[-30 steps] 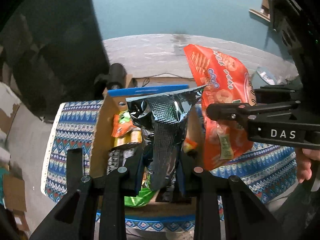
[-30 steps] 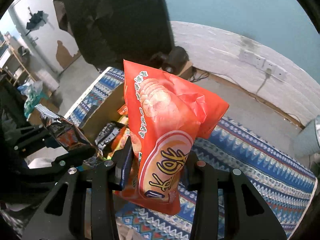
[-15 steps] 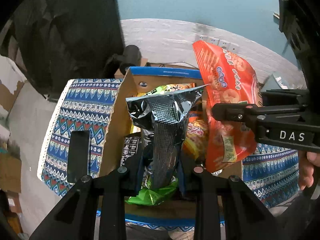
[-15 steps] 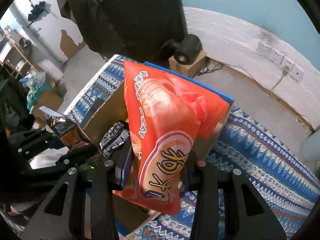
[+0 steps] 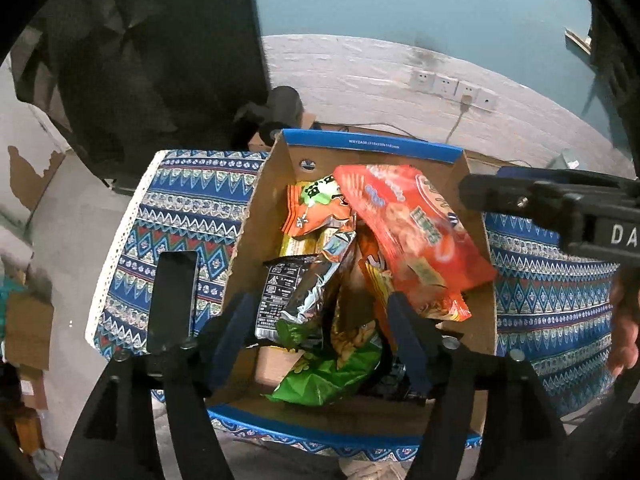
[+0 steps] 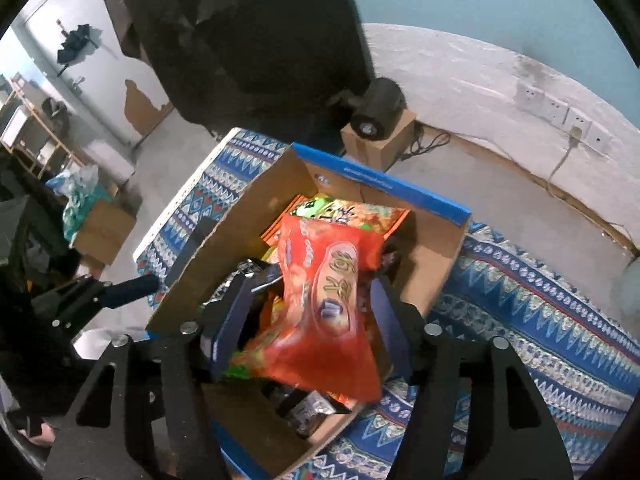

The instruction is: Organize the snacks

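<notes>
An open cardboard box [image 5: 368, 146] with a blue rim holds several snack packs. My left gripper [image 5: 320, 332] hangs over its near end with jaws opening; the black and silver bag [image 5: 304, 292] lies loose between them on a green pack, and the pads do not touch it. My right gripper [image 6: 310, 320] is over the same box [image 6: 400, 188], its jaws also opening. The orange-red bag [image 6: 328, 304] sits blurred between them, free of the pads, and rests on the other packs [image 5: 408, 232]. Each view shows the other gripper at its side edge.
The box stands on a blue patterned cloth [image 5: 184, 208]. A flat black phone [image 5: 172, 300] lies on the cloth left of the box. Behind it a black cylindrical device [image 6: 376, 120] sits on a small carton. Wall sockets [image 5: 452, 86] are beyond. A person's hand [image 5: 624, 320] shows at the right.
Both grippers came forward and lower over the box, then went from shut to open. The black bag and the orange-red bag left the pads and dropped into the box.
</notes>
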Motion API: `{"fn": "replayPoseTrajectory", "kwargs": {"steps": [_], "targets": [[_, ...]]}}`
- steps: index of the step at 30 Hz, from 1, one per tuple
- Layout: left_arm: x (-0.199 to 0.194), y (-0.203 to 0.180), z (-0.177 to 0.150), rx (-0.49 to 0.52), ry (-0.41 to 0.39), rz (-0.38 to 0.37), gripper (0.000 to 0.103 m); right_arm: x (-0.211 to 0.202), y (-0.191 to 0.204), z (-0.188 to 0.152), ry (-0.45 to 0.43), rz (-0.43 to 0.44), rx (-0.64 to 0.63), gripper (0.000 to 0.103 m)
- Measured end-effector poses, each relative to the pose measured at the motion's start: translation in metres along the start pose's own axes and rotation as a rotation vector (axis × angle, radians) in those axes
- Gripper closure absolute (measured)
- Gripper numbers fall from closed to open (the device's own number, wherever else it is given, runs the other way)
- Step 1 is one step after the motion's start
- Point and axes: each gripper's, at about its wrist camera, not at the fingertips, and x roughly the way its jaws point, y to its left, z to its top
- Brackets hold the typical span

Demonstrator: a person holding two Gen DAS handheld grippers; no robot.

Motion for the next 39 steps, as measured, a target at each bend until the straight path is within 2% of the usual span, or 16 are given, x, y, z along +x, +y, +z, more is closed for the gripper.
{"fn": "replayPoseTrajectory", "kwargs": {"steps": [10, 18, 24, 27, 39], "targets": [[-0.031, -0.013, -0.001, 0.012, -0.051, -0.02, 0.02, -0.043, -0.008, -0.012, -0.064, -0.041, 0.012, 0.027], [-0.053, -0.035, -0.007, 0.07, -0.101, 0.018, 0.012, -0.076, -0.01, -0.028, -0.104, -0.073, -0.014, 0.024], [-0.065, -0.045, -0.011, 0.094, -0.109, 0.028, 0.012, -0.096, -0.011, -0.041, -0.134, -0.087, -0.03, 0.024], [-0.072, -0.048, -0.012, 0.1, -0.128, 0.037, 0.009, -0.102, -0.012, -0.046, -0.143, -0.099, -0.04, 0.024], [-0.089, -0.053, -0.015, 0.101, -0.16, 0.038, 0.008, -0.109, -0.018, -0.061, -0.143, -0.121, -0.05, 0.024]]}}
